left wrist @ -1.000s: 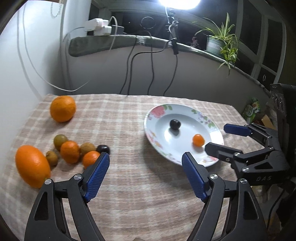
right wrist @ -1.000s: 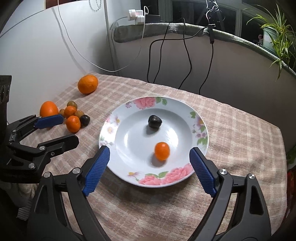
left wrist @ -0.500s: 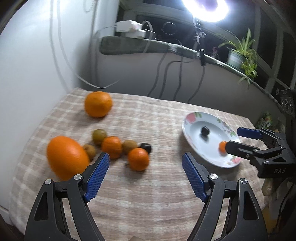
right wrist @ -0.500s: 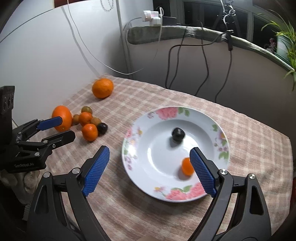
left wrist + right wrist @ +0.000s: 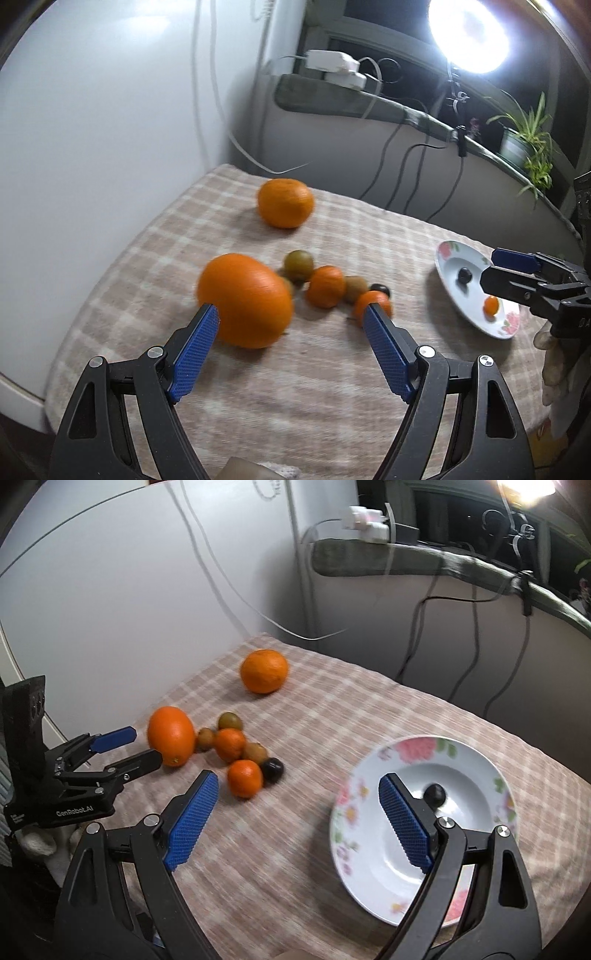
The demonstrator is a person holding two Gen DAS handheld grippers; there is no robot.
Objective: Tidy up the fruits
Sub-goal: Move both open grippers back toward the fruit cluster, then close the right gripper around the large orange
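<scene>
Large oval orange fruit (image 5: 245,299) lies just ahead of the released left claw (image 5: 290,317); right claw (image 5: 297,786) gapes empty over the bench (image 5: 369,709).

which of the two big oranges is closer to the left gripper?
The oval orange beside the small-fruit cluster, just ahead of the left gripper. The rounder orange sits alone farther back.

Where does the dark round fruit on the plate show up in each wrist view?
Left wrist view: the dark fruit sits far right on the flowered plate, just left of the right tongs.
Right wrist view: dark fruit lower right, near the plate's centre, beside a blue pad.
Shared landmark: the lone orange nearest the wall.
</scene>
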